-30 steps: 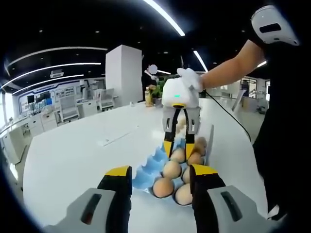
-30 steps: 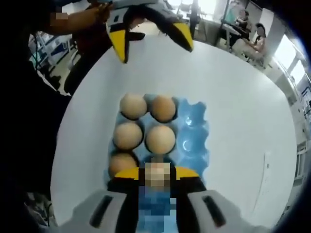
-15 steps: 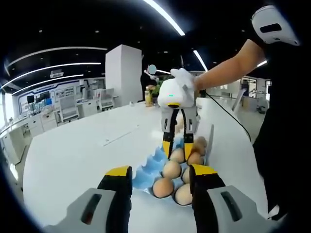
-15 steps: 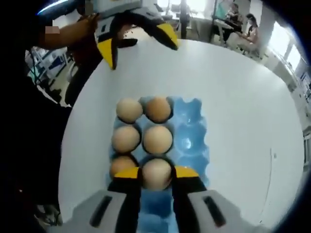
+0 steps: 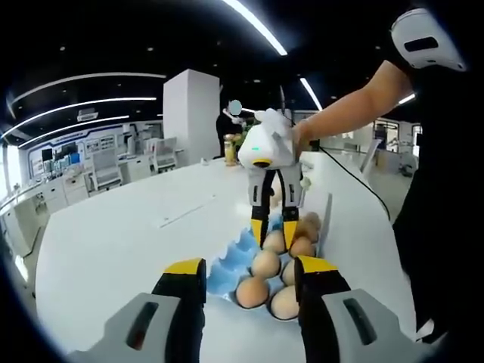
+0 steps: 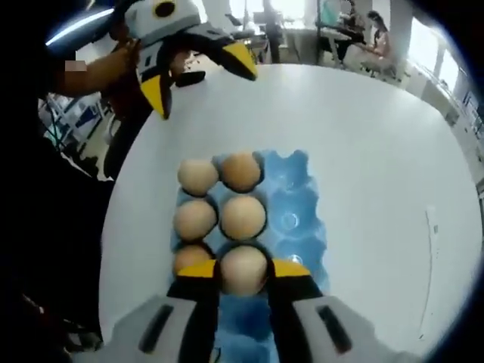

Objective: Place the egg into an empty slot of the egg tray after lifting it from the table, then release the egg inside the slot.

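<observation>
A blue egg tray lies on the white table with several brown eggs in two of its rows. The third row stands bare. My right gripper is shut on one egg at the near end of the tray, low over a slot. In the left gripper view the right gripper points down over the far part of the tray. My left gripper hangs open just short of the tray, nothing between its fingers. It appears open as well at the top of the right gripper view.
A person's arm reaches in from the right, with the body close to the table's right edge. A black cable trails over the table. A bottle stands at the far end. People sit beyond the table.
The right gripper has leaned a little to the left over the tray, with the egg still between its jaws. The left gripper stays open and still.
</observation>
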